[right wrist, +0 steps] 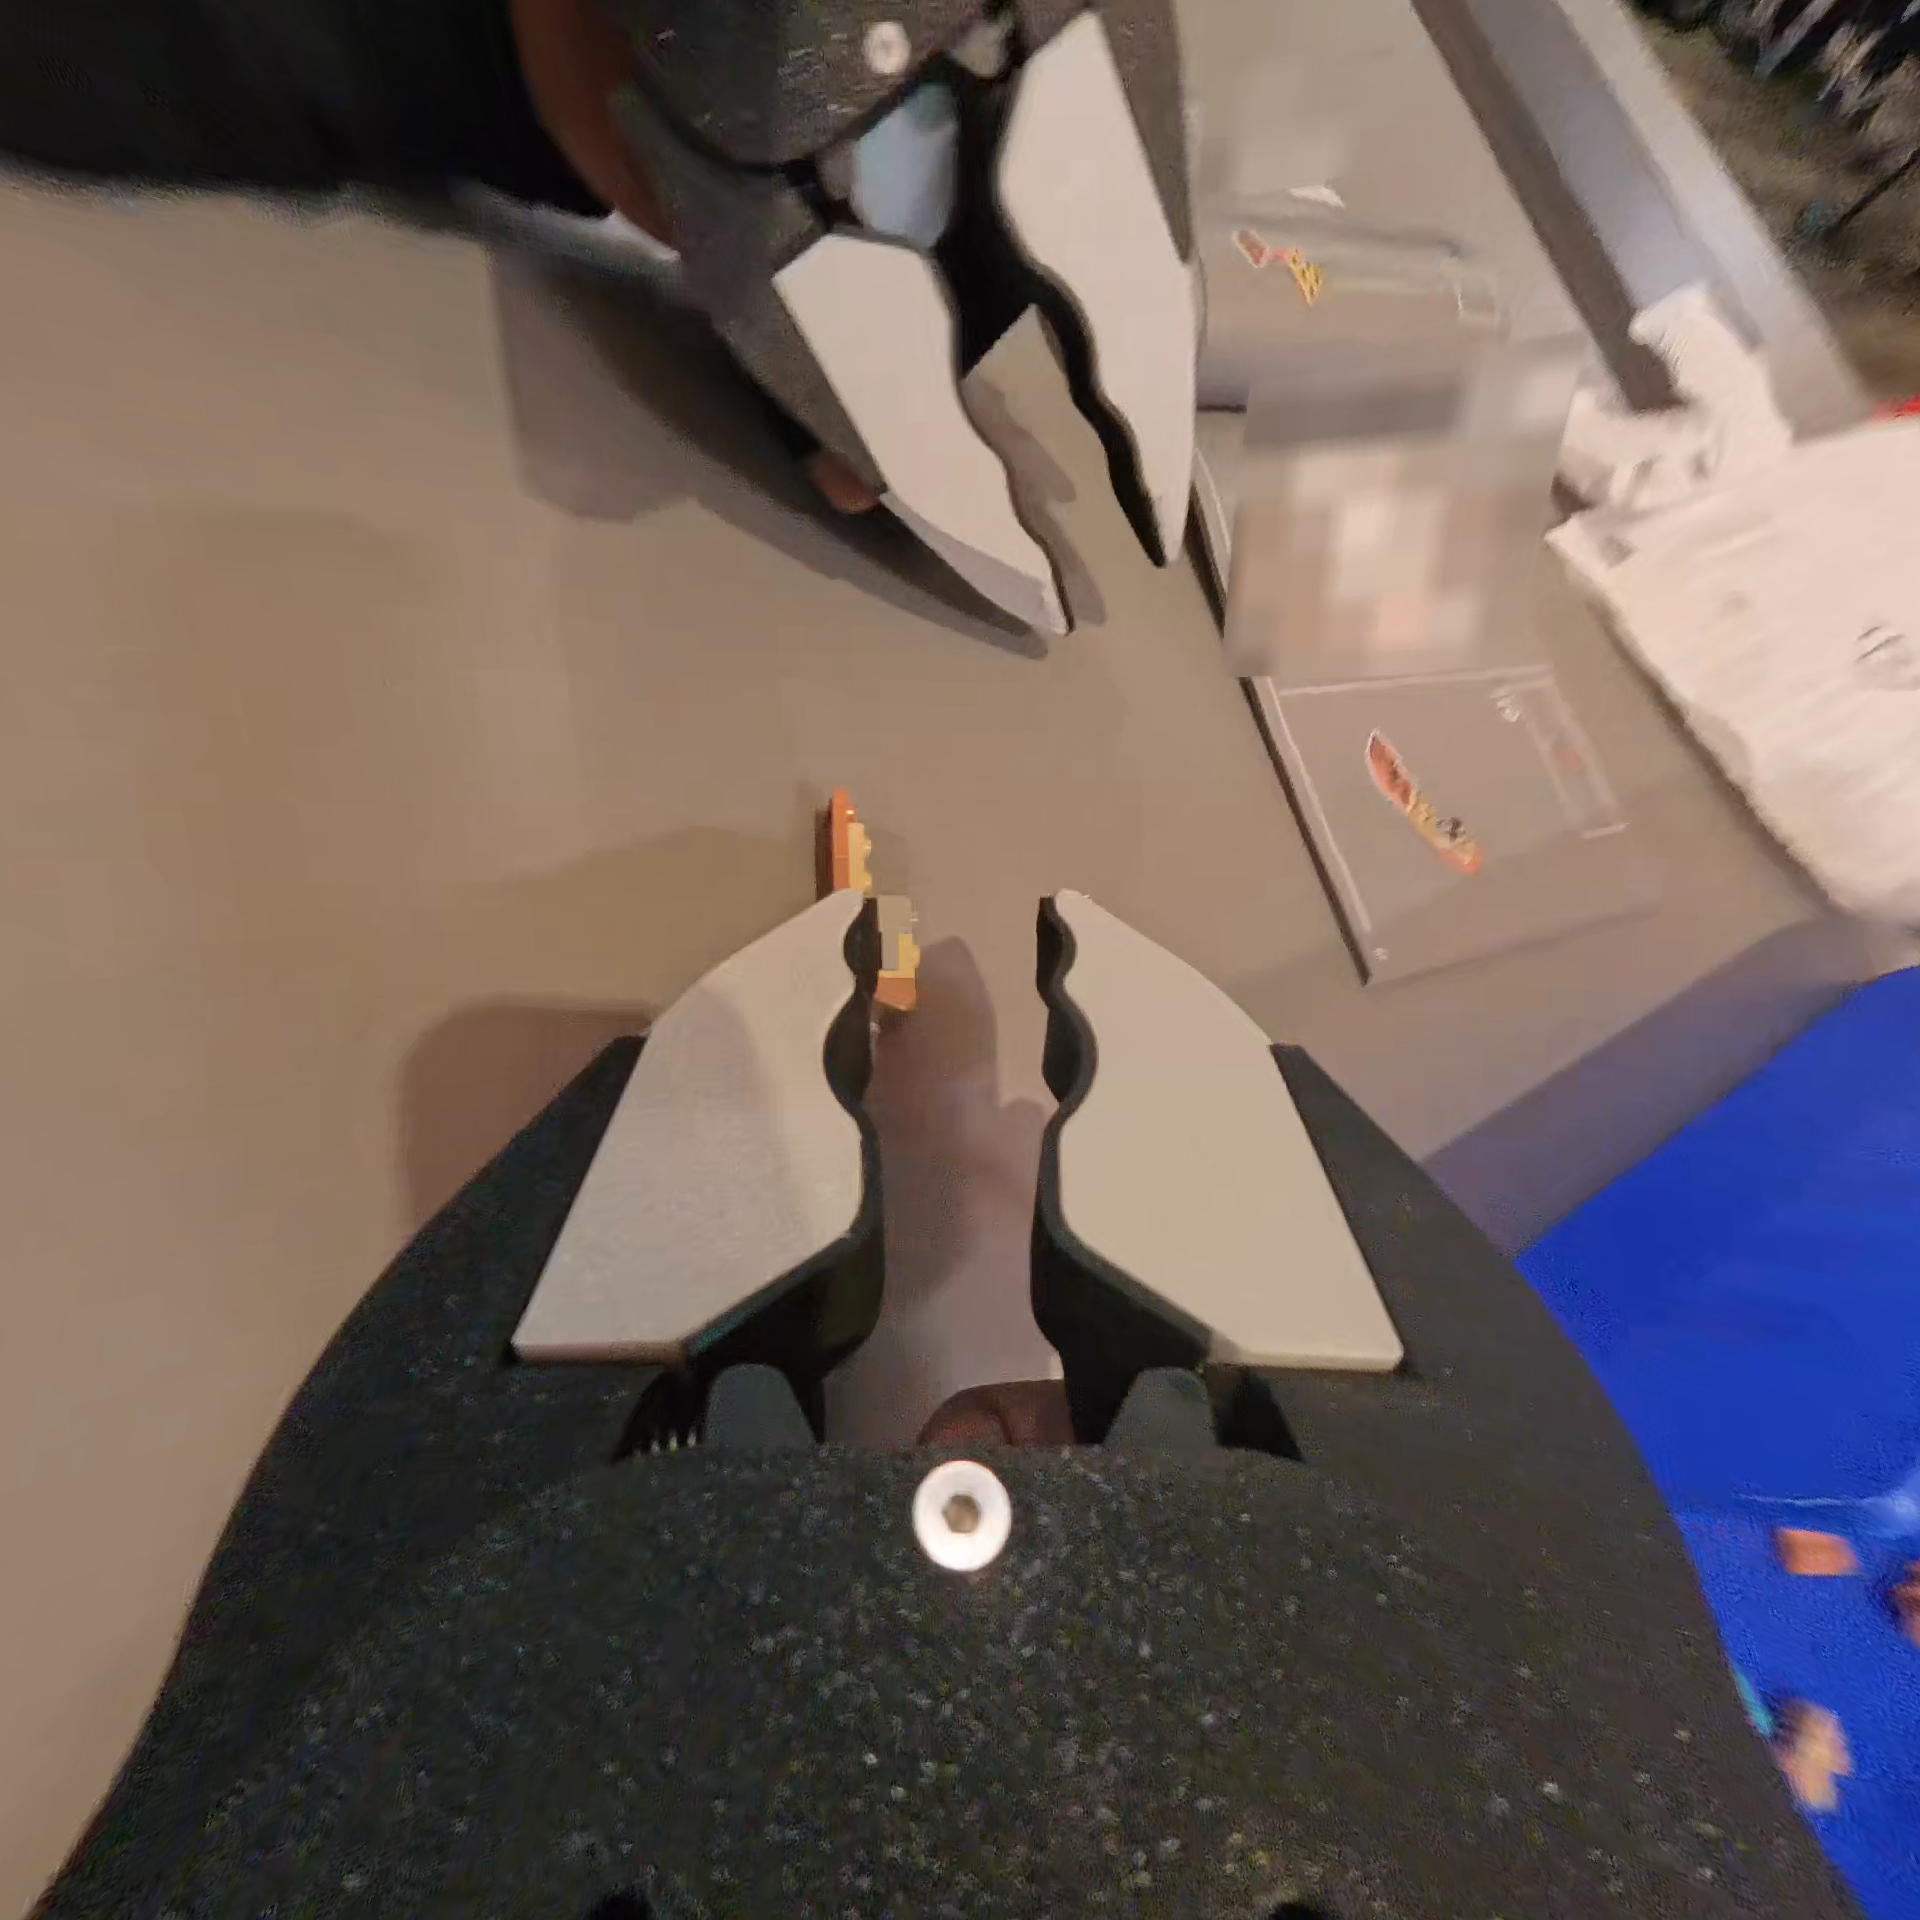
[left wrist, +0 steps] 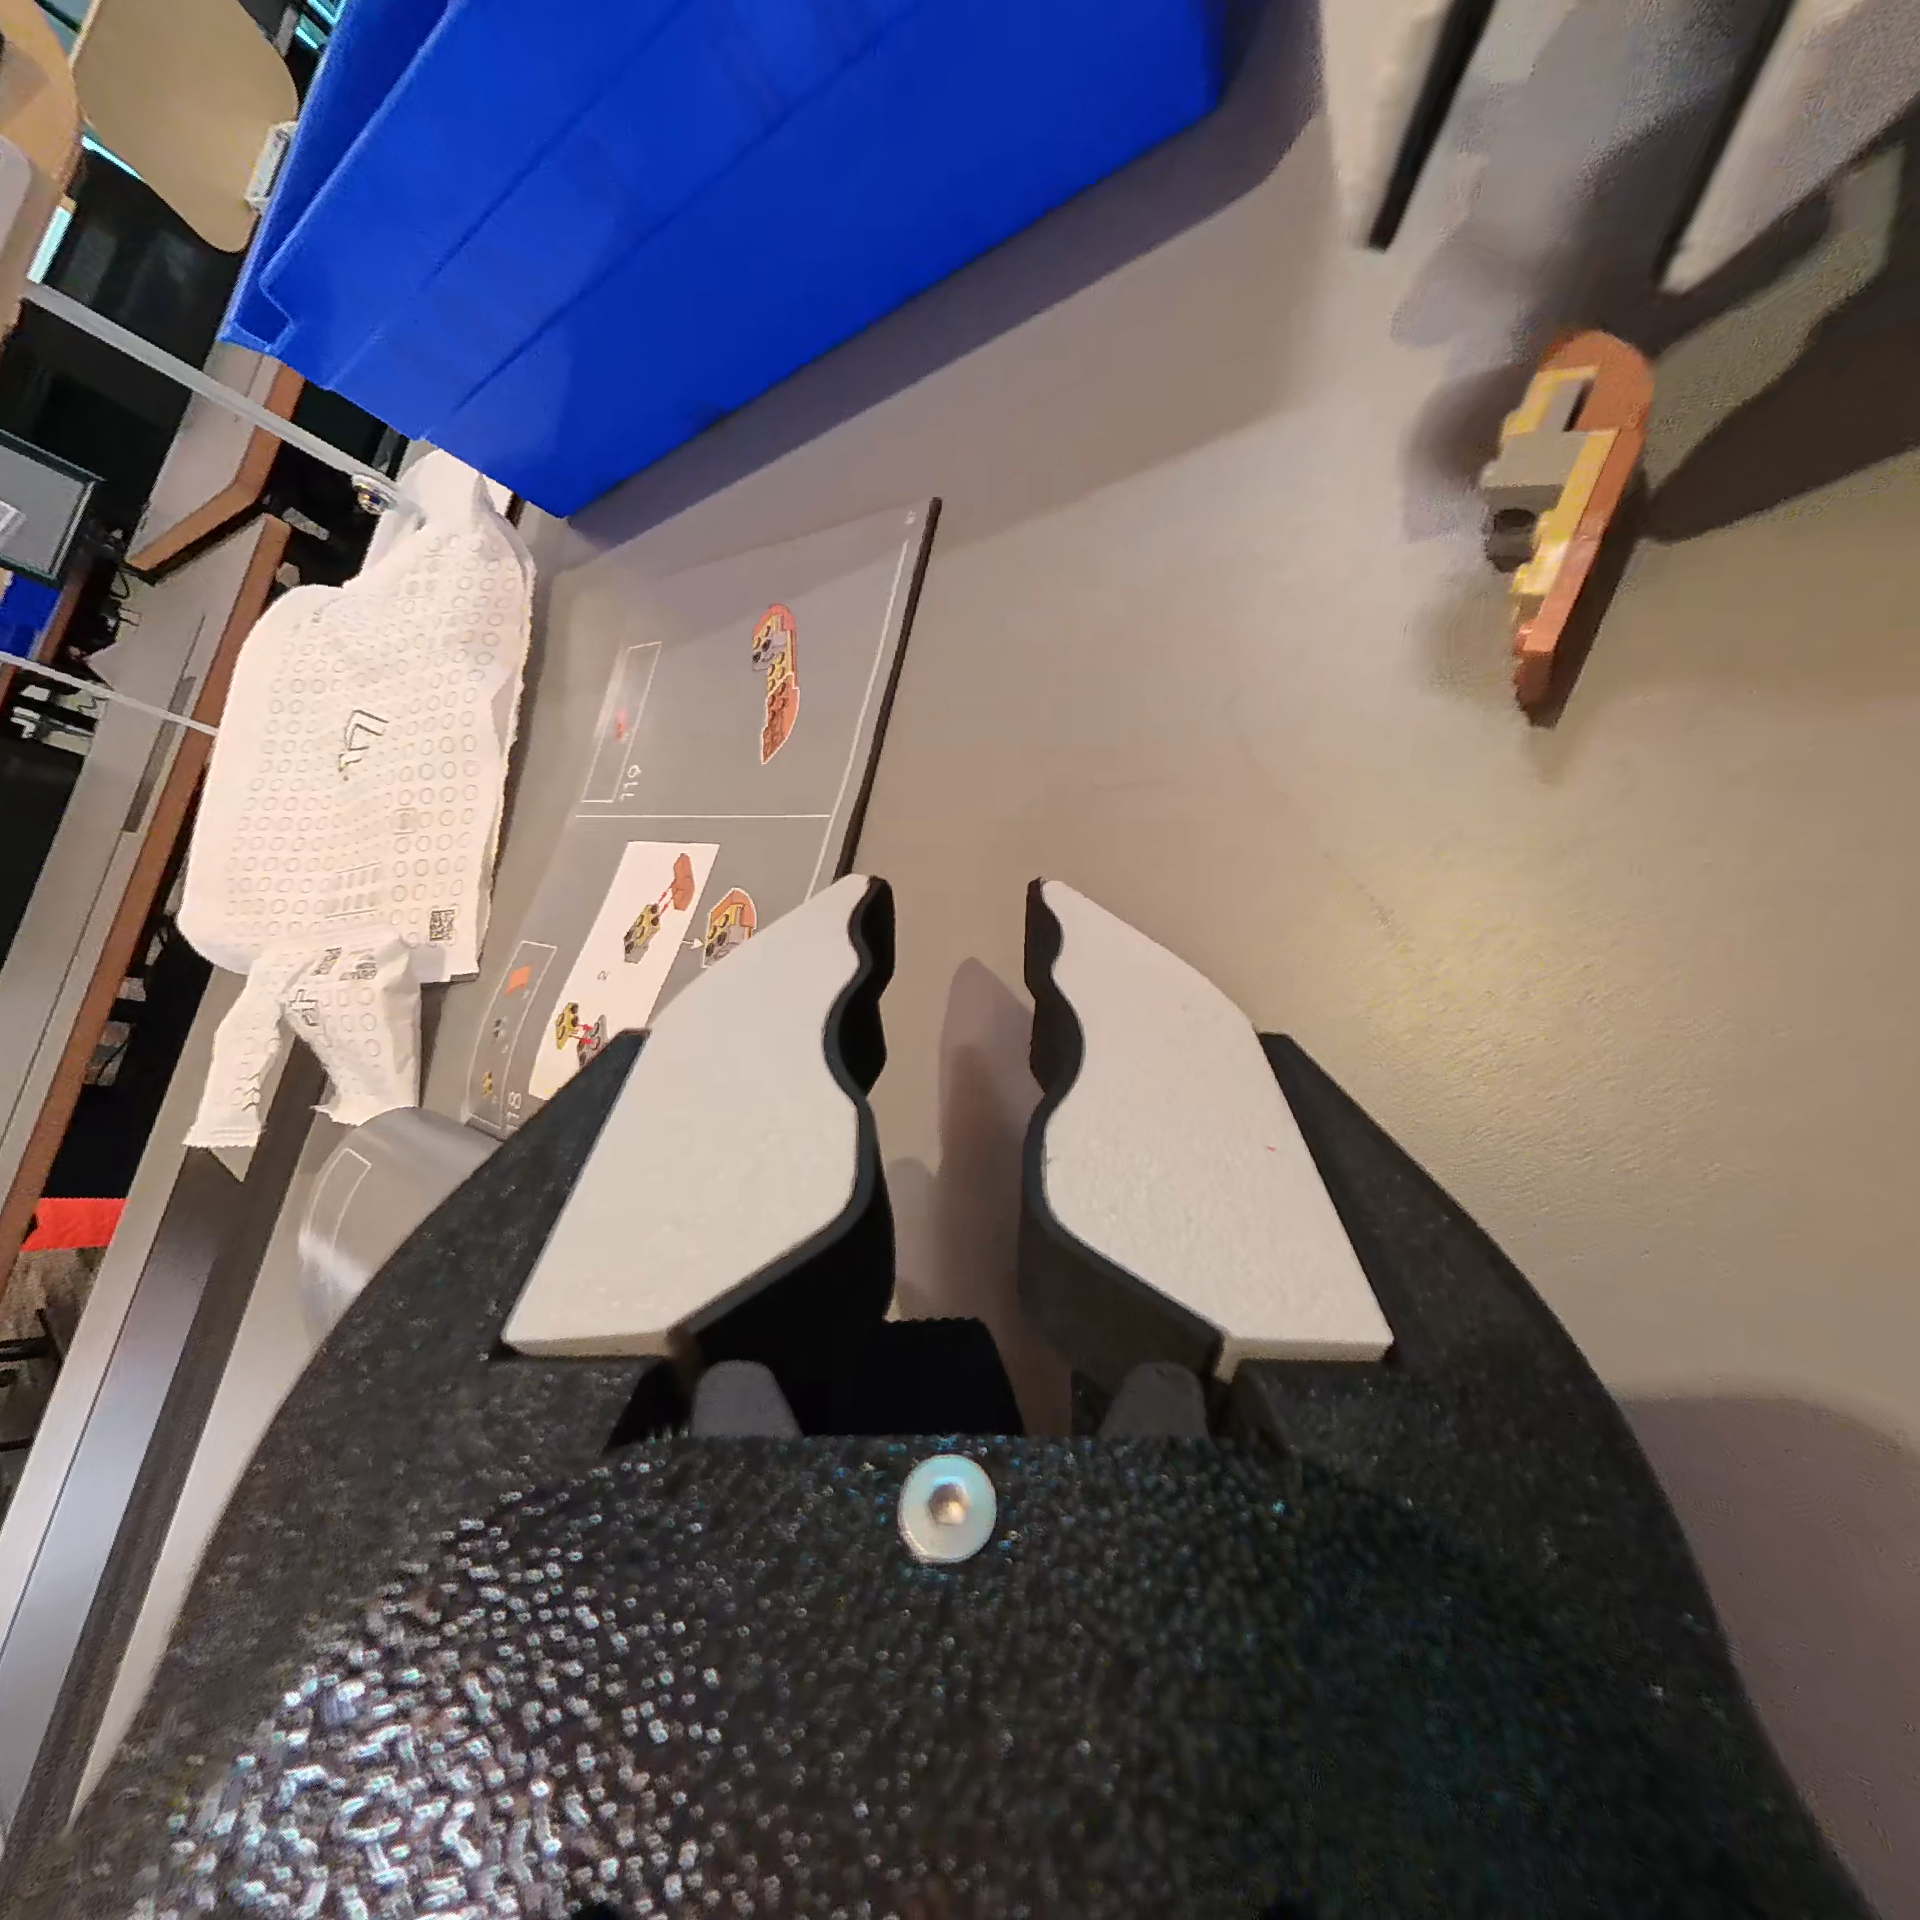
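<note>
Two grippers hovered over a grey table [left wrist: 1195,727], each with its jaws apart and gripping nothing. In the left wrist view the left gripper [left wrist: 958,894] filled the lower half of the frame, only bare tabletop and shadow showing between its wavy black pads. A small brick assembly [left wrist: 1569,499], orange-brown with tan and grey pieces, lay on the table in the upper right of that frame, well apart from the left gripper and under the blurred fingers of the other tool. An open instruction booklet [left wrist: 727,748] with grey pages lay at centre left, its edge just beyond the left fingertip. A torn white paper bag [left wrist: 353,790] printed with small circles lay to the left of the booklet, overlapping its edge, and a blue bin [left wrist: 675,229] stood across the top of the frame.

In the right wrist view the right gripper [right wrist: 951,914] sat at lower centre with the brick assembly [right wrist: 847,852] just beside its left fingertip [right wrist: 821,935]; the far end of the piece stuck out past the tip and the near end showed inside the gap, hard against the left pad, while the right pad stood clear of it. The left gripper [right wrist: 1112,592] pointed down from the top centre of that frame, open too. The booklet [right wrist: 1455,831] lay at right, and the blue bin [right wrist: 1714,1195] filled the lower right corner with a few orange pieces blurred inside it
</note>
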The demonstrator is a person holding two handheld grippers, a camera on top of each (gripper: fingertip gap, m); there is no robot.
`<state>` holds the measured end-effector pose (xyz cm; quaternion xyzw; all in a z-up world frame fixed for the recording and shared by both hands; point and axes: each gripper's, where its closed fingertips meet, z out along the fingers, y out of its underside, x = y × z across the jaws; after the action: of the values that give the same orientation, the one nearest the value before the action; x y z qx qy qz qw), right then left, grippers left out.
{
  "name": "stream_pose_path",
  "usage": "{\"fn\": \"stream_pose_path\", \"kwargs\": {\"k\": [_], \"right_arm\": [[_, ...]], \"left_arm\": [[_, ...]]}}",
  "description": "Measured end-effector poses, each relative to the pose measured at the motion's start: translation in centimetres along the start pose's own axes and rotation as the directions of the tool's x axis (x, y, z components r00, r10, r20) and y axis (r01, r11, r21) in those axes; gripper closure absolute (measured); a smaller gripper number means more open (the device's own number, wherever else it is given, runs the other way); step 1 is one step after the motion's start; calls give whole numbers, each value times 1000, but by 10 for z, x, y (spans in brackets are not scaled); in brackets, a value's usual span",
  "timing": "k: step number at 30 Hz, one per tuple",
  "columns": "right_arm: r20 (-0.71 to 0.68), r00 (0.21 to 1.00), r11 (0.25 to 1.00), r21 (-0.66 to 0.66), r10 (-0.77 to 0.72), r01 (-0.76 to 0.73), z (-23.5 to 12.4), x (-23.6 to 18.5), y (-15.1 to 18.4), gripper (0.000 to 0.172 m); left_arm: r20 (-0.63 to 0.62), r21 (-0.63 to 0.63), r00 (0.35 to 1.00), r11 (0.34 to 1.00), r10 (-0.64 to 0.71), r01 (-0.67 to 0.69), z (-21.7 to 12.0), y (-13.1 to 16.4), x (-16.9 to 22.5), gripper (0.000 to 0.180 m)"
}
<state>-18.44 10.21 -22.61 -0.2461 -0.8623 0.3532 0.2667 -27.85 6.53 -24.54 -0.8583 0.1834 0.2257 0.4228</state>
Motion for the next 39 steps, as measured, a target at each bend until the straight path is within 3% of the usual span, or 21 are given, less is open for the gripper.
{"fn": "stream_pose_path", "kwargs": {"k": [4,12,14,21,27,31,36,39], "right_arm": [[66,989,991,-8,132,-131,8,2,4,143],[14,998,997,-52,-55,56,13,-14,10,146],[-3,996,992,-83,-94,93,14,-17,13,141],[-2,1000,1000,9,7,-7,5,-13,2,139],[7,977,976,30,-214,214,-1,-20,10,142],[38,967,966,71,-251,248,-6,-22,7,141],[92,976,980,41,-197,194,-1,-22,16,134],[133,978,986,31,-164,161,4,-24,20,133]], "left_arm": [[-2,4,1000,1000,-2,2,0,0,0,158],[-4,4,1000,1000,0,0,0,0,1,160],[-3,4,1000,1000,-1,1,0,0,1,161],[0,0,1000,1000,-1,1,0,0,1,161],[1,4,1000,1000,16,-16,1,-3,4,161],[-5,36,999,998,49,-49,1,-12,11,161],[-218,201,974,979,64,-19,-11,-41,47,163],[-389,191,921,979,15,65,-19,-48,71,162]]}}
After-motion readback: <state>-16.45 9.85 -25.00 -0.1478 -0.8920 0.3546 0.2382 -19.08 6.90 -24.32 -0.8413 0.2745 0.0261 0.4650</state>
